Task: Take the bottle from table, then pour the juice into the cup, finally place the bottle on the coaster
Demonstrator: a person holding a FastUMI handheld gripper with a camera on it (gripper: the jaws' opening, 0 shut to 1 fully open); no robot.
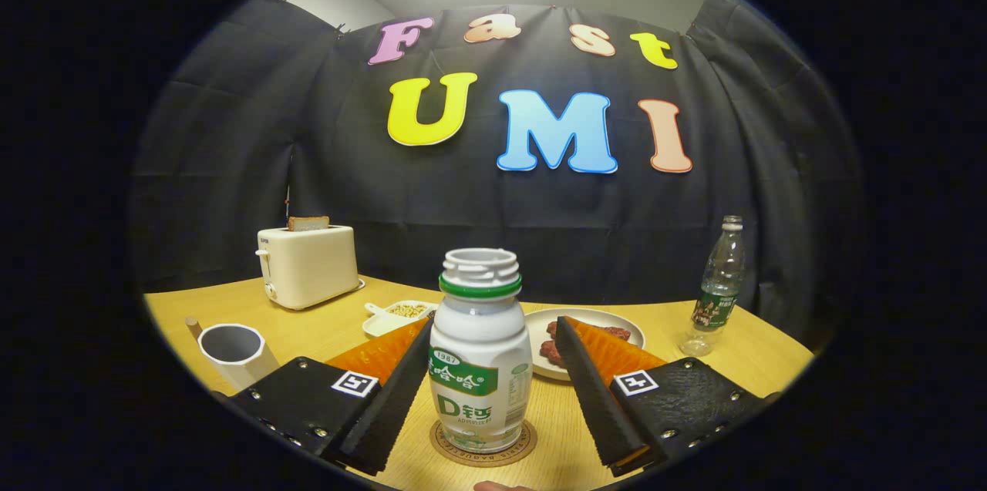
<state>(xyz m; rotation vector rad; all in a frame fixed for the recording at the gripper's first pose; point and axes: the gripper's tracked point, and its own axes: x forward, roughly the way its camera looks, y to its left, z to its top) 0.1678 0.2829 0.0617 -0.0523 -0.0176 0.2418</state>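
Item: white plastic bottle (480,356), uncapped, upright on round cork coaster (483,445). Your tool (490,383) straddles it, spread apart. Likely light, smooth, squeezable; take its labelled waist.

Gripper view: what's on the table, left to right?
Cup → toaster → small dish → juice bottle upright on the coaster, between the open fingers of the gripper, neither finger pressing on it → plate → clear water bottle.
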